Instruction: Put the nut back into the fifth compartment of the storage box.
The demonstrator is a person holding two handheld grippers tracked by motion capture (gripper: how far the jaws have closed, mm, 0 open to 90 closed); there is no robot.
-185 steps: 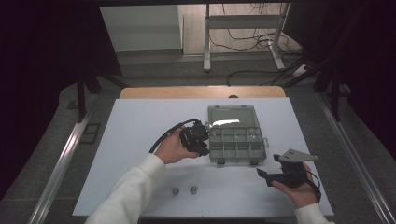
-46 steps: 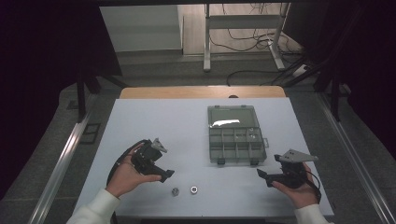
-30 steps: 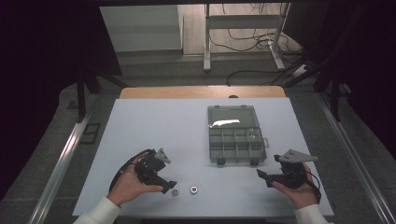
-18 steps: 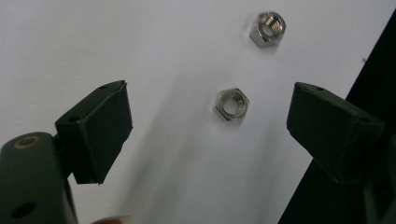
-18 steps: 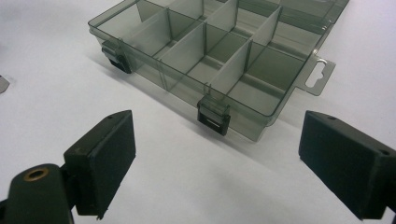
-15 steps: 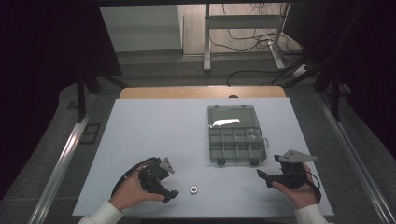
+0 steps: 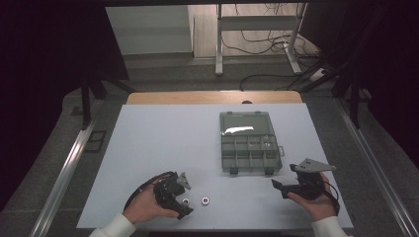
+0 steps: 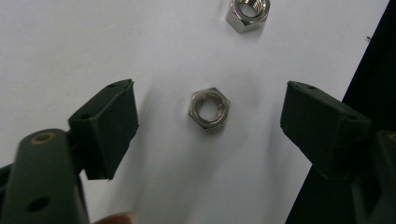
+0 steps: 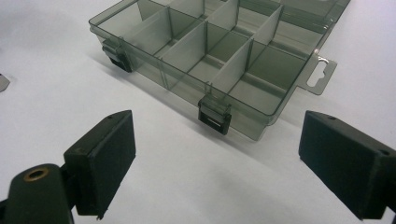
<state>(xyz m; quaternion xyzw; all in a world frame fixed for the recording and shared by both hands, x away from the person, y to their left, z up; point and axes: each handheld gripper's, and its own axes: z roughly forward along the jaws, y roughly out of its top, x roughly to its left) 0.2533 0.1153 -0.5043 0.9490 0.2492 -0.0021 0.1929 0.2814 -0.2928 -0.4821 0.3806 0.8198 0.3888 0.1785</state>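
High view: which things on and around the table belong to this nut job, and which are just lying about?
In the job:
- near nut, between the open left tool pads, untouched
- far nut
- open divided box
- right tool, open, facing the box

Lying about:
- metal stand behind the table
- floor cables

Far nut [image 8: 248, 14] cut by edge

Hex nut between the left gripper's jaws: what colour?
Shiny silver metal hex nut, clearest in the left gripper view.
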